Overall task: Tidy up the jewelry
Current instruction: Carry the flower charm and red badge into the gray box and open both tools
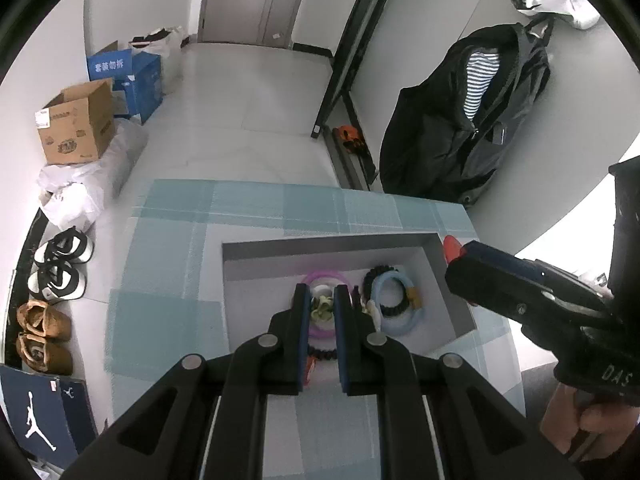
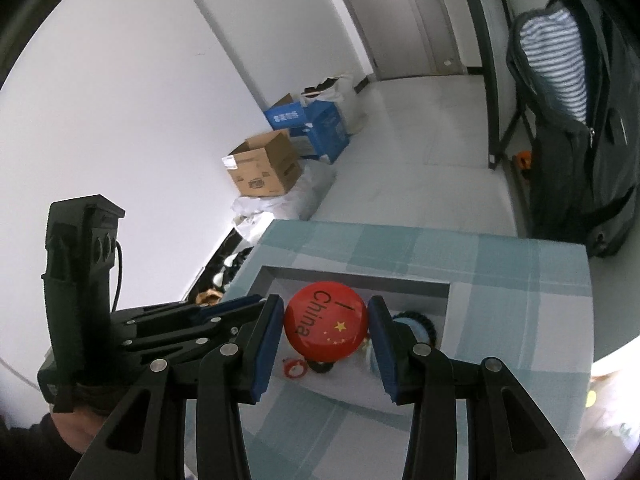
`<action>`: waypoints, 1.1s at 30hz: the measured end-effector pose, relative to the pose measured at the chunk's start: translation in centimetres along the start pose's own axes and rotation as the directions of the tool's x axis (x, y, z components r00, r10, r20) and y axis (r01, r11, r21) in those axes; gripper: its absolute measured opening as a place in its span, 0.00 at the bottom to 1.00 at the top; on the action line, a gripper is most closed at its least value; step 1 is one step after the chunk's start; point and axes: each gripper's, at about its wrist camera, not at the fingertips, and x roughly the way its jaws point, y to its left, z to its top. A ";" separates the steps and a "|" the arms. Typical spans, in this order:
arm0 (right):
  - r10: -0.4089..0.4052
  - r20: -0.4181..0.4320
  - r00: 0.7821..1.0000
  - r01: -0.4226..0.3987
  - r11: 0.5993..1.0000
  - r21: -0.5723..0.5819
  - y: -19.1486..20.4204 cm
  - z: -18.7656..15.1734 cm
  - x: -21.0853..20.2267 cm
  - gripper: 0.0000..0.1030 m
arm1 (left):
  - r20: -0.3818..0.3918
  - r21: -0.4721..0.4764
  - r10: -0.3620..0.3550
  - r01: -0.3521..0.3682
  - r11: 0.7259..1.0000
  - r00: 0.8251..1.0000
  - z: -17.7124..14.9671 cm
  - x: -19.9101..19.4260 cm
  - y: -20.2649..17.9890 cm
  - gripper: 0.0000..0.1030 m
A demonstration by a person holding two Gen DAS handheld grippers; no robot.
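A shallow grey box lies on the blue checked tablecloth. In it are a purple ring, a light blue ring, a black braided bracelet and a dark beaded bracelet. My left gripper hovers over the purple ring with its jaws shut. A small pale green piece shows in the slit; whether it is gripped I cannot tell. My right gripper is shut on a round red badge lettered "I China", held above the box. In the left wrist view, the badge's edge shows at the box's right rim.
A small red-and-white trinket lies at the box's near side. On the floor to the left are cardboard boxes, white bags and several shoes. A black jacket hangs beyond the table's far right corner.
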 end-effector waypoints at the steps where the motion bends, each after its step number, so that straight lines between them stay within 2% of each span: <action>1: 0.002 -0.006 1.000 -0.001 1.000 0.013 -0.3 0.0 0.3 0.41 | -0.006 0.000 -0.001 0.001 1.000 1.000 0.1 0.3 0.0 0.07; 16: -0.035 -0.050 0.998 0.037 0.999 0.038 -1.2 0.3 2.5 0.41 | -0.030 -0.017 -0.027 0.026 1.000 0.999 0.8 2.4 0.4 0.07; 28: -0.047 -0.084 0.995 0.054 0.995 0.080 -1.7 -0.2 3.0 0.42 | -0.064 -0.017 -0.087 0.086 0.996 0.994 1.0 3.2 0.4 0.08; 29: -0.045 -0.084 0.995 0.053 0.995 0.090 -1.9 -0.2 3.0 0.42 | -0.066 -0.020 -0.089 0.088 0.996 0.994 1.0 3.2 0.4 0.12; 31: -0.042 -0.082 0.996 0.050 0.994 0.100 -2.1 -0.2 2.9 0.42 | -0.060 -0.017 -0.094 0.093 0.996 0.994 0.9 3.1 0.3 0.29; 32: -0.044 -0.079 0.996 0.052 0.993 0.104 -2.2 -0.2 2.8 0.42 | -0.049 -0.019 -0.091 0.090 0.996 0.995 0.8 2.9 0.4 0.41; 33: -0.046 -0.074 0.996 0.054 0.993 0.107 -2.2 -0.2 2.6 0.42 | -0.038 -0.022 -0.096 0.096 0.995 0.995 0.7 2.7 0.4 0.47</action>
